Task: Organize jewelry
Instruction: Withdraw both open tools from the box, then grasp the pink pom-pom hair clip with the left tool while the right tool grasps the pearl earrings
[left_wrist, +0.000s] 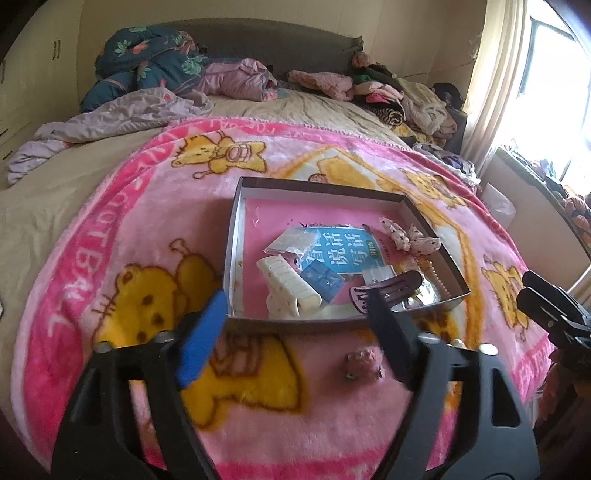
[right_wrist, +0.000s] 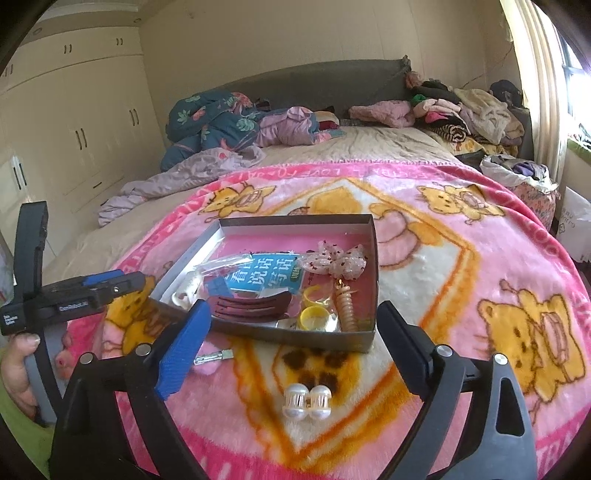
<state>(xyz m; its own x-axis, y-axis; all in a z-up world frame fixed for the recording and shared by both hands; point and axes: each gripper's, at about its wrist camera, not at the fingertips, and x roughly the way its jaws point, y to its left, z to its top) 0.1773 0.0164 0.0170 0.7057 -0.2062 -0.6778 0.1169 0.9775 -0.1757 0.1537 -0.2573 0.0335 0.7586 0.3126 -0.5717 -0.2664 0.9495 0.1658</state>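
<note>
Pink fleece blanket (right_wrist: 461, 266) with yellow bears covers the bed, and an open shallow box (right_wrist: 295, 334) sits at frame centre. Inside it lie a dark red hair clip (right_wrist: 251, 308), a white claw clip (left_wrist: 286, 286), a spotted bow (right_wrist: 334, 260), yellow rings (right_wrist: 314, 317) and a blue booklet (right_wrist: 266, 277). Below the box, in the lower middle, 2 pearl-like beads (right_wrist: 306, 400) rest on the blanket. Left claw (left_wrist: 291, 332) and right claw (right_wrist: 295, 339) both gape wide, holding nothing.
</note>
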